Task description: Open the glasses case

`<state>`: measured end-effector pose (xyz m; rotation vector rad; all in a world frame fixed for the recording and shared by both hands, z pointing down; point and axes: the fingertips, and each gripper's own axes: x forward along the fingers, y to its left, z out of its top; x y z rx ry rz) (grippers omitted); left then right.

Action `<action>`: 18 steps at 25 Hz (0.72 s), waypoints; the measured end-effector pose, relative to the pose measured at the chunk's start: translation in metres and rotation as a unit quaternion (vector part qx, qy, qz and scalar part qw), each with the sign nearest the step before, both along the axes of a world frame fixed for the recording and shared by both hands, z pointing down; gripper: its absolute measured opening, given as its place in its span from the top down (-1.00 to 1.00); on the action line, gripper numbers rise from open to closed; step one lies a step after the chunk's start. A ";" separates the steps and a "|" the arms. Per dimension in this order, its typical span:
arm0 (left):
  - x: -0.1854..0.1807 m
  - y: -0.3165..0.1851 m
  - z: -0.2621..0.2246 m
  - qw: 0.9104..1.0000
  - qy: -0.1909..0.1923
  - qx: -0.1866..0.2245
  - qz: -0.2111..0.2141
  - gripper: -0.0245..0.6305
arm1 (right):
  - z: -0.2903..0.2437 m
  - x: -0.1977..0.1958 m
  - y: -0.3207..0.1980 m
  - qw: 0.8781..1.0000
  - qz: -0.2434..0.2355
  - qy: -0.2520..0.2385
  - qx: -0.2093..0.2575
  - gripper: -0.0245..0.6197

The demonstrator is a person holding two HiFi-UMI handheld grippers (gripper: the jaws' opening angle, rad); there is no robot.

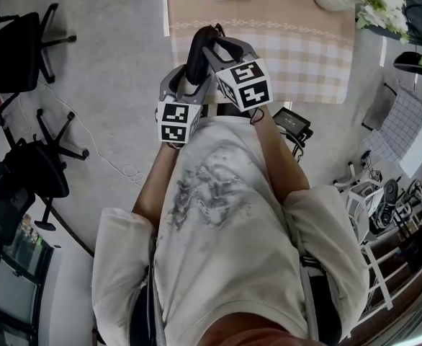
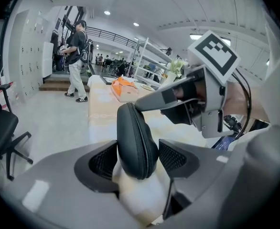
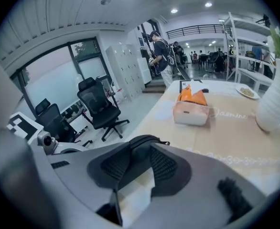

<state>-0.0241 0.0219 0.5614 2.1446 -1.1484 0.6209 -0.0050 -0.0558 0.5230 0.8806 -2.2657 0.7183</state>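
Two handheld grippers sit close together in front of the person's chest, at the near edge of the counter (image 1: 297, 45).

Left gripper (image 2: 137, 159): fingers (image 2: 102, 162) clenched on the lower end of the black glasses case (image 2: 136, 137), one ribbed pad on each broad side. Case stands on end, carried in the air, resting on nothing. Its halves are together, and a seam line runs down the narrow edge that faces the left gripper view.

Right gripper (image 3: 140, 151): placed to the person's right of the case and higher. Fingers (image 3: 165, 163) spread, straddling the rounded upper end of the case. Tips lie at the case's sides and no squeeze can be made out, so noted as released. In the left gripper view one grey finger of it lies across the case's top.

Counter is covered by a beige checked cloth (image 1: 312, 71). On it, well beyond the case: tissue box (image 3: 192, 112) with orange top, white vase (image 3: 274, 97) holding flowers at far right, small plate (image 3: 247, 93) behind. Black office chairs (image 1: 24, 45) stand on the grey floor to the left. Standing person (image 2: 75, 56) far back by the stairs
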 end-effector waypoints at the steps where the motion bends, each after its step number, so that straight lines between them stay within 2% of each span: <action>1: -0.001 -0.001 -0.005 1.000 0.004 0.005 0.000 0.06 | 0.000 0.001 0.001 1.000 0.000 -0.003 -0.002 0.49; 5: 0.001 -0.018 -0.034 0.999 0.015 0.032 -0.012 0.13 | -0.002 0.013 0.000 1.000 0.001 -0.015 -0.009 0.49; 9: -0.006 -0.039 -0.050 0.998 -0.003 0.061 -0.014 0.18 | -0.001 0.016 0.000 1.000 0.002 -0.022 -0.015 0.50; 18: -0.014 -0.050 -0.032 0.998 -0.035 0.048 0.025 0.19 | 0.003 0.014 0.004 0.999 0.004 -0.027 -0.023 0.50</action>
